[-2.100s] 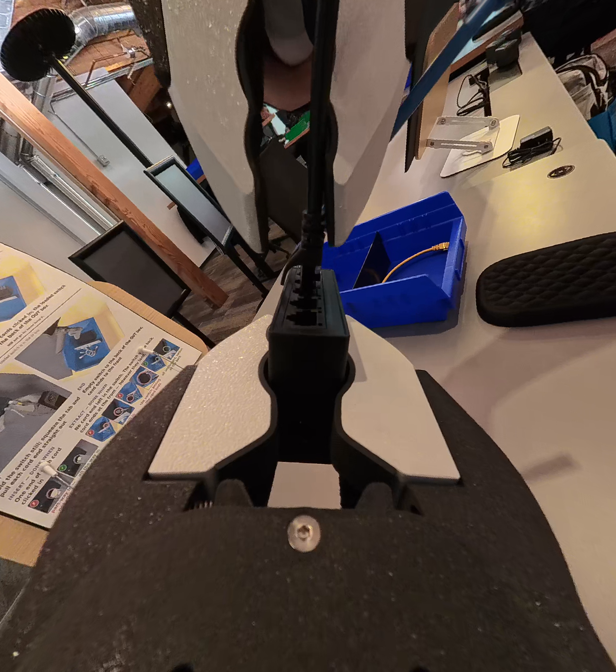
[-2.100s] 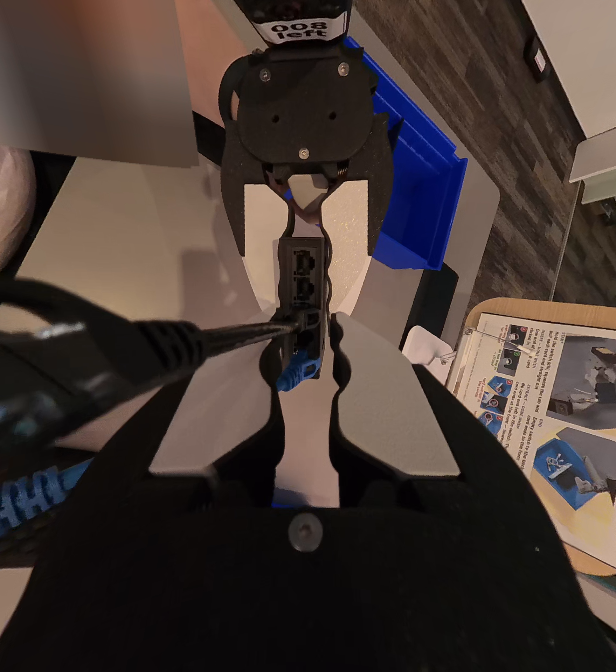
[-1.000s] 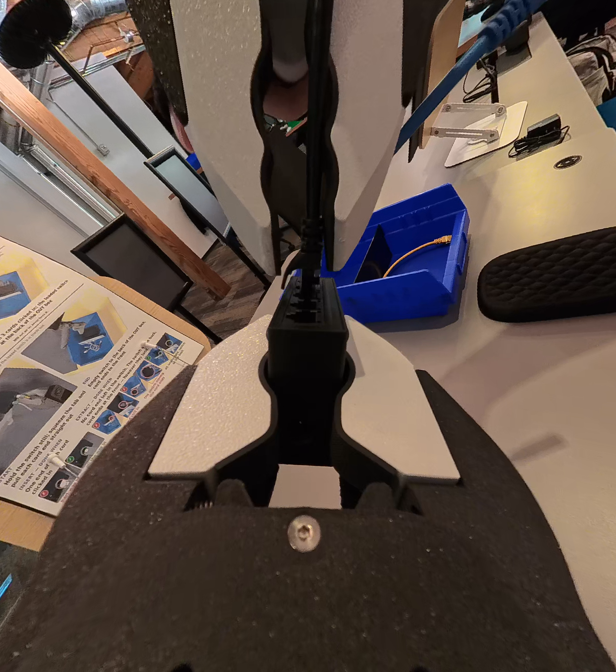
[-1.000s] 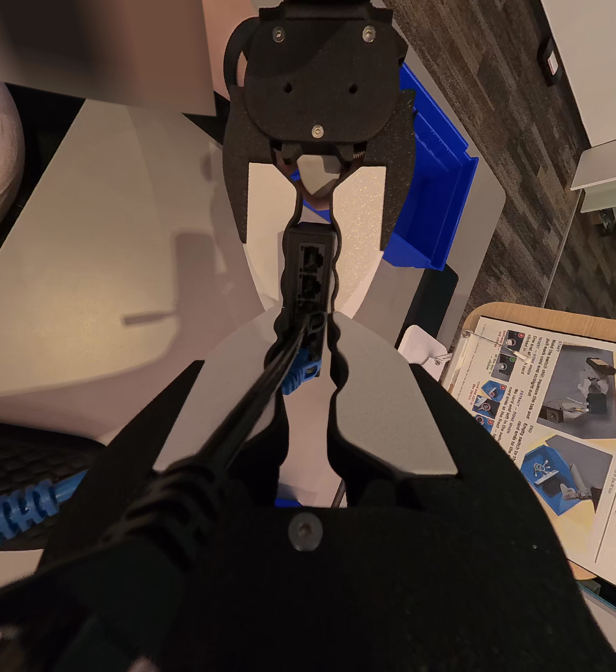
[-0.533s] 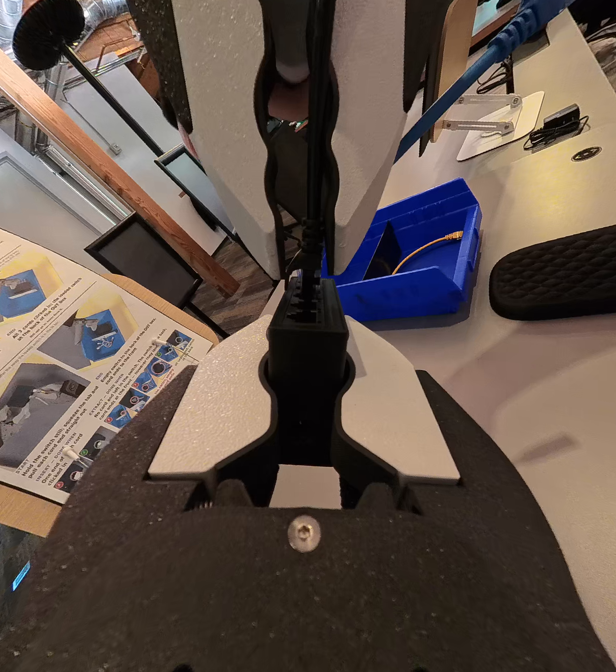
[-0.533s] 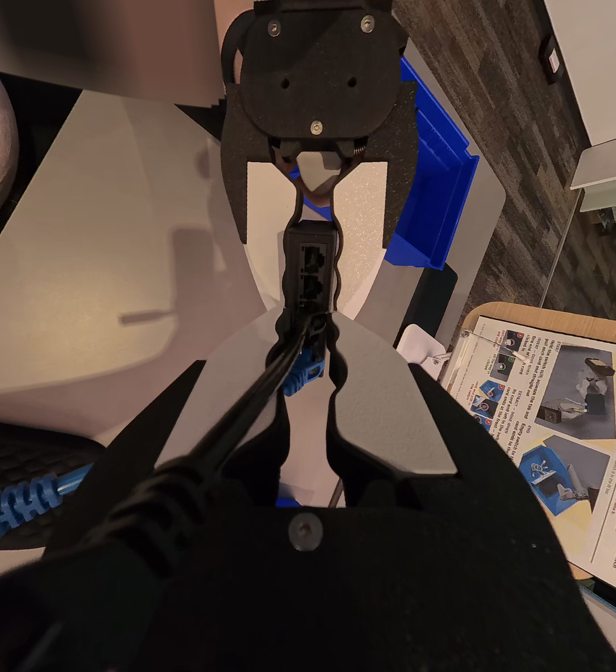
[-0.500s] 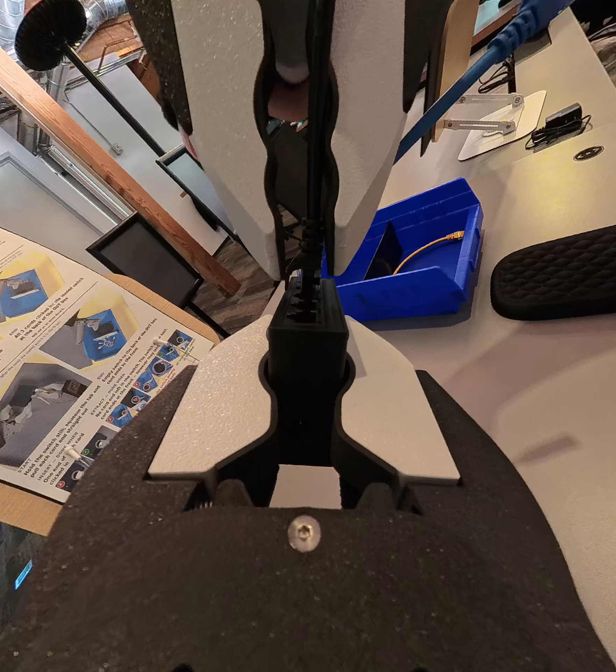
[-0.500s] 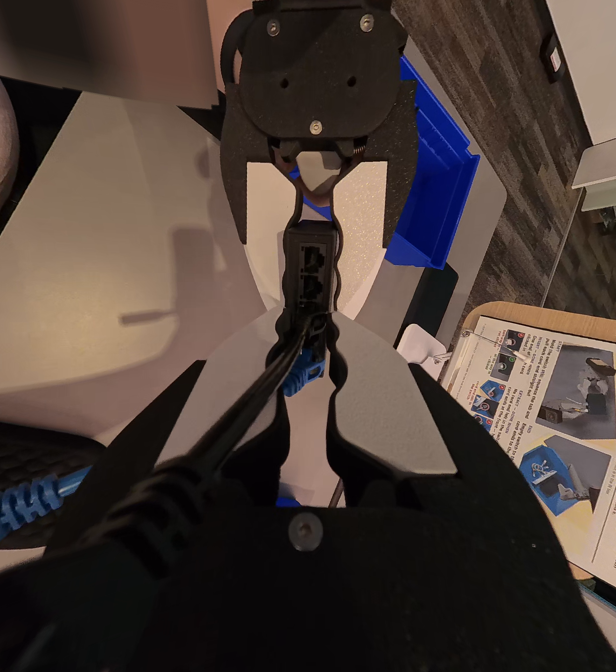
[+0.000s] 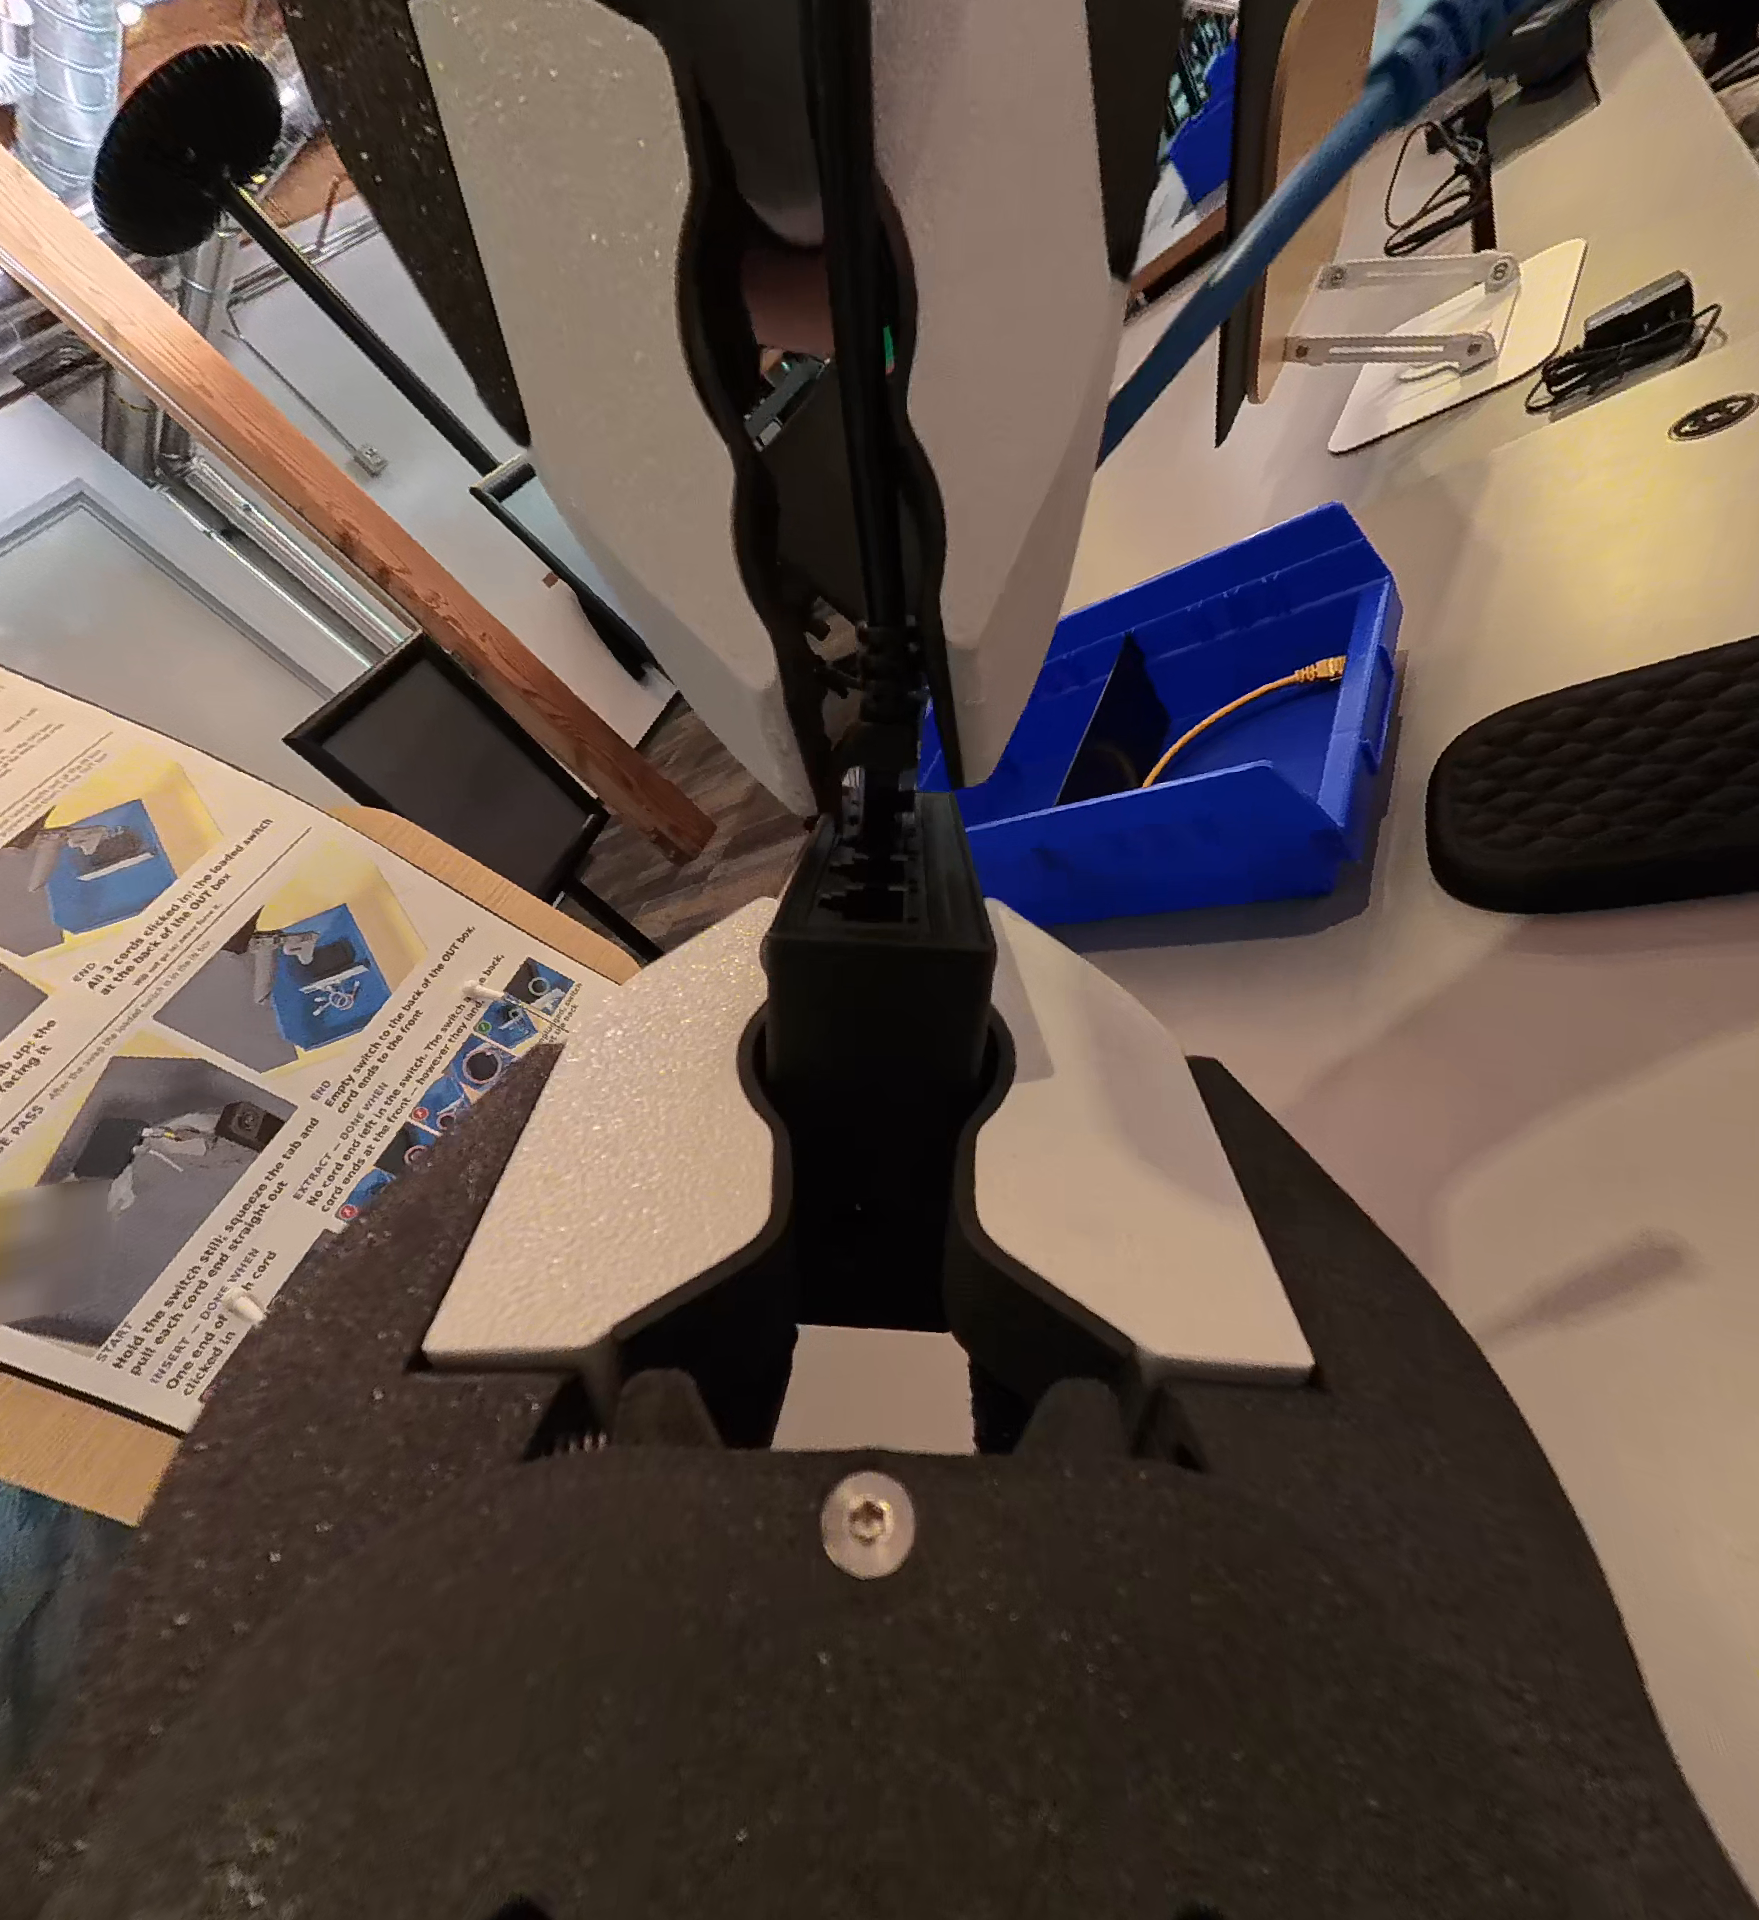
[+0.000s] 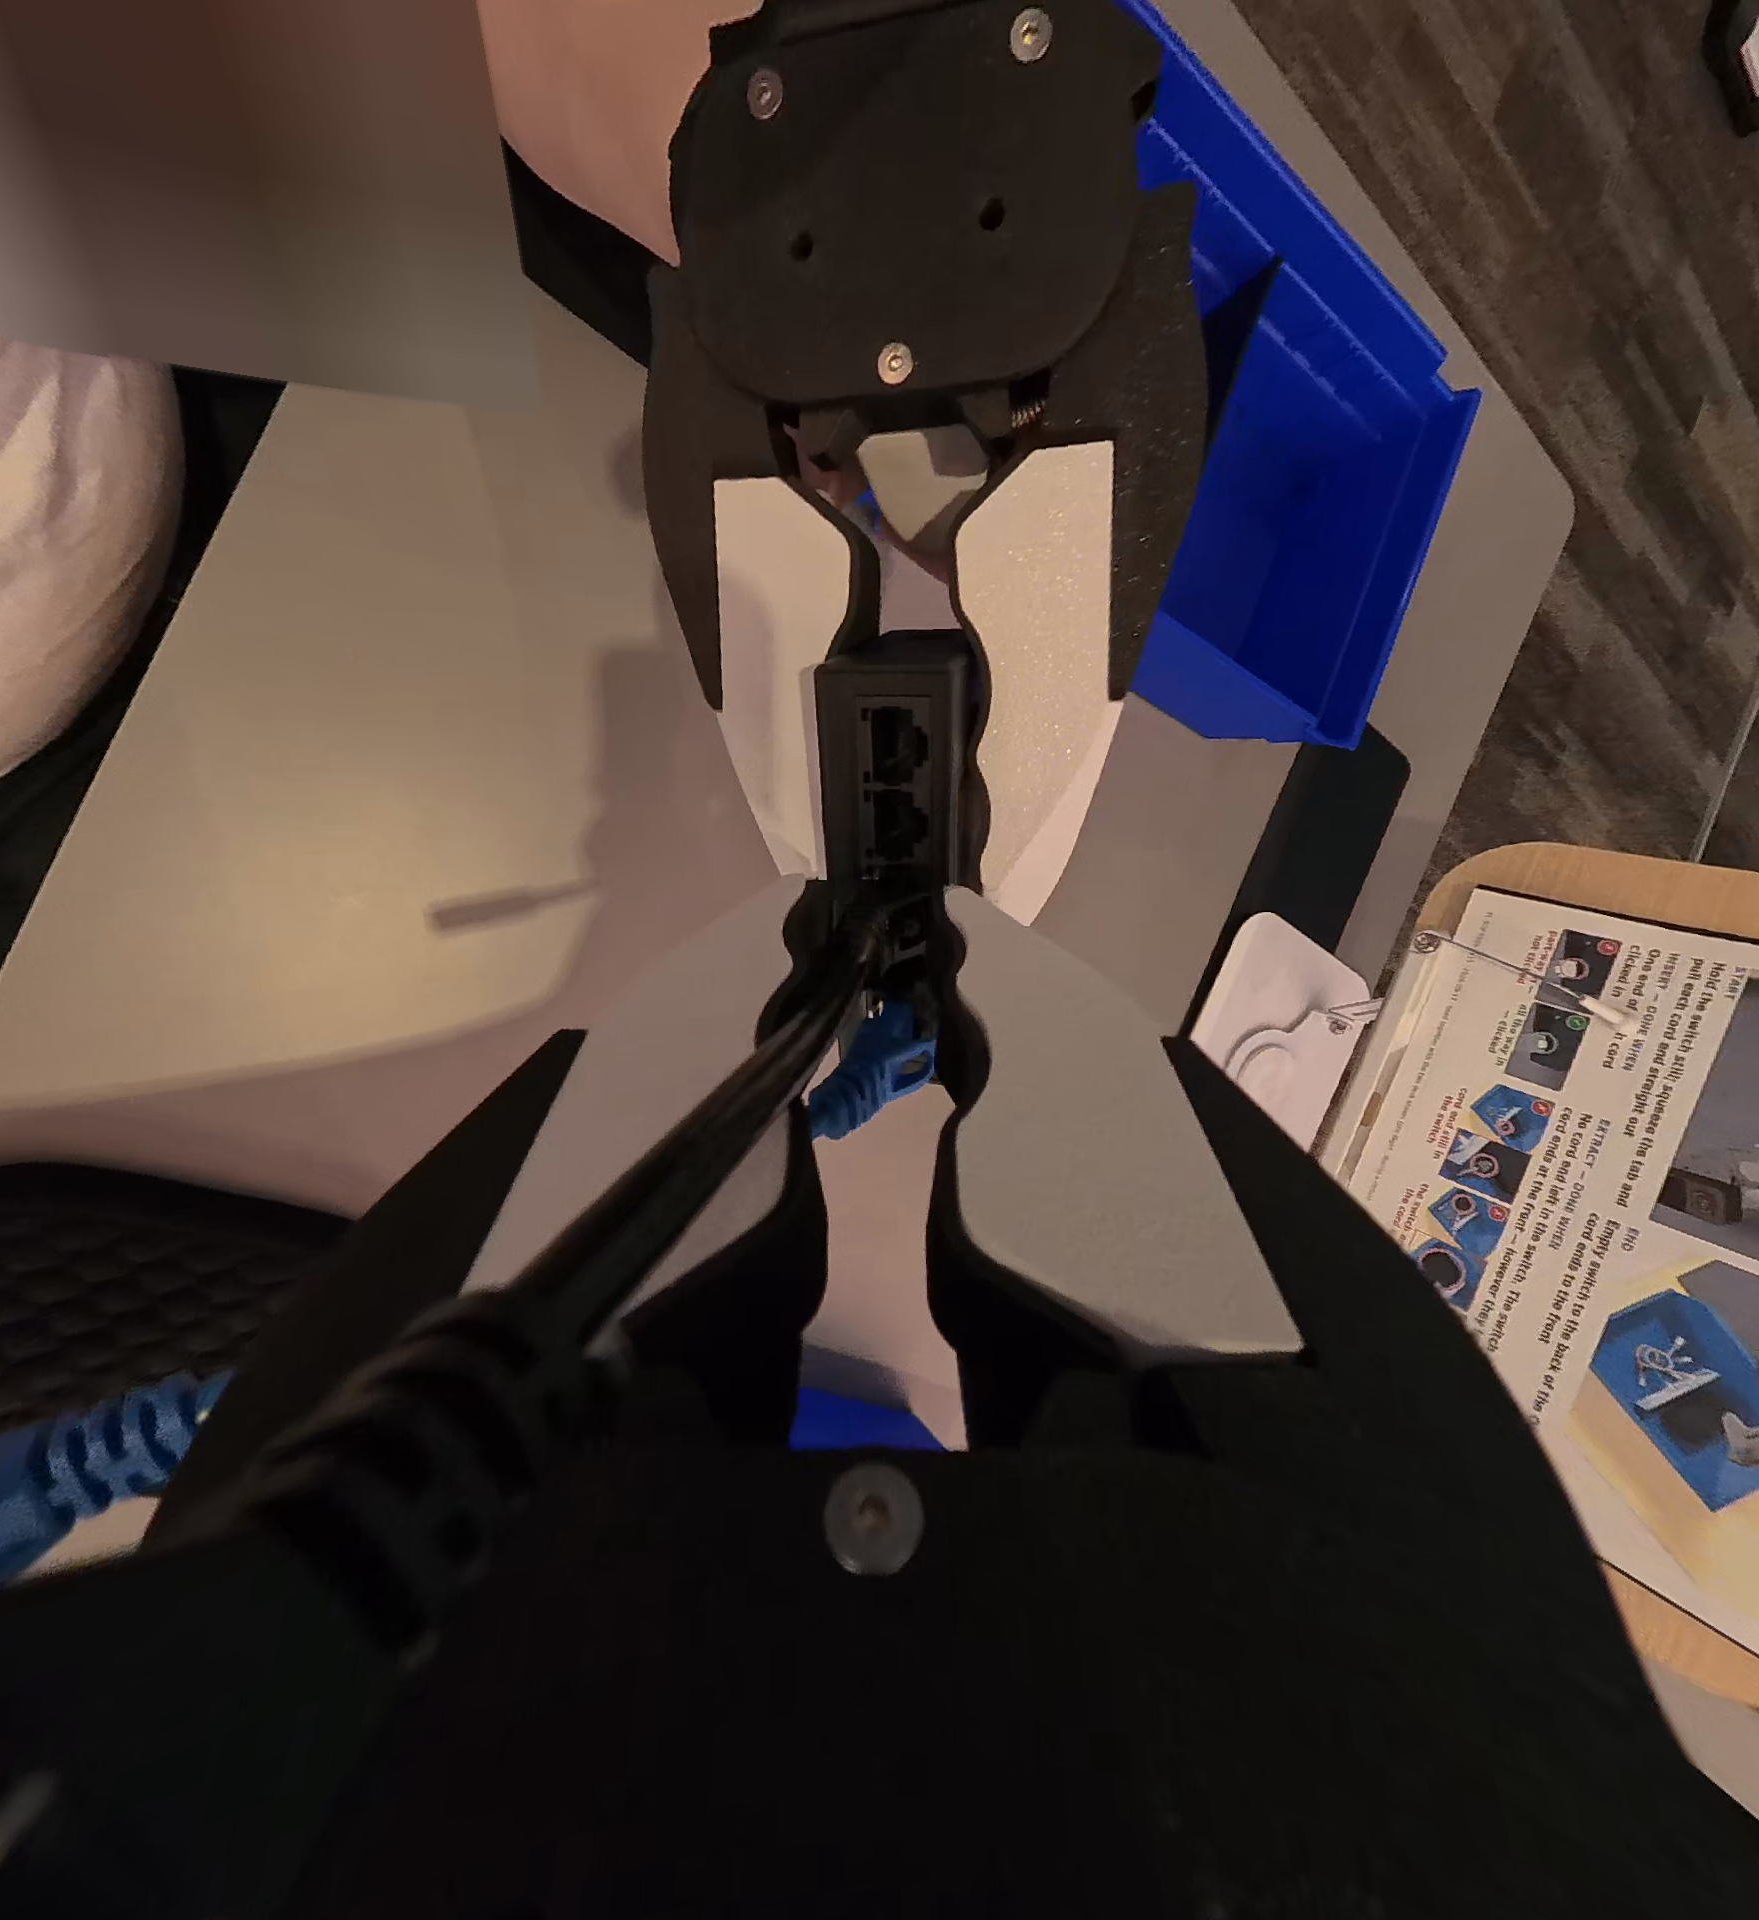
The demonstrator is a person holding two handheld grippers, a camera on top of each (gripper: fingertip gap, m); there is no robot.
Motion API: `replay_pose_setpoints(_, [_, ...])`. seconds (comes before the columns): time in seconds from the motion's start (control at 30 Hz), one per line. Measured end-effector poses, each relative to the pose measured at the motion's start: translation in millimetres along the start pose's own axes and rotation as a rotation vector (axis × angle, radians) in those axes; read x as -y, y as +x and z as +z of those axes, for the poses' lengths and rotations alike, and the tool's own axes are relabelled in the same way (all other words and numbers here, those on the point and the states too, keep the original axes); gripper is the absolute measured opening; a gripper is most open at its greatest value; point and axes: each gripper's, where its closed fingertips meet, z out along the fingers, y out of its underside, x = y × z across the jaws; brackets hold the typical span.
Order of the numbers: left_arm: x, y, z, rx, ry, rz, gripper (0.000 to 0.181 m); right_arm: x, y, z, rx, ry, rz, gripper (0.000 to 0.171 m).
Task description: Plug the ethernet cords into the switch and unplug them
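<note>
We hold the black switch (image 9: 880, 997) tight between the fingers of our left gripper (image 9: 877, 1023), up above the white table (image 9: 1581, 1091). Our right gripper (image 10: 875, 971) comes at it from the other side, its fingers close together around the black cord (image 10: 688, 1153) at the switch. The plug looks pushed into a port, but we cannot tell for sure. A blue cord (image 10: 870, 1081) sits plugged in beside it. The blue bin (image 9: 1197, 821) rests on the table behind.
</note>
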Motion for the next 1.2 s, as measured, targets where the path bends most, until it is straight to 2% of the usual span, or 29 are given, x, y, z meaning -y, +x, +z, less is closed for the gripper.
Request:
replay_pose_setpoints(0.37, [-5.1, 1.3, 3.5, -0.022, 0.001, -0.005, 0.03, -4.2, -2.0, 3.8, 0.032, -0.001, 0.05, 0.016])
replay_pose_setpoints(0.93, [-10.3, -6.2, 4.9, -0.015, 0.004, -0.05, 0.03, -7.3, 8.2, 5.3, -0.032, -0.063, 0.028, 0.013])
replay_pose_setpoints(1.2, [-12.6, -8.3, 4.6, 0.017, -0.019, 0.004, 0.03, -8.0, 9.0, 6.2, -0.036, -0.06, 0.035, 0.013])
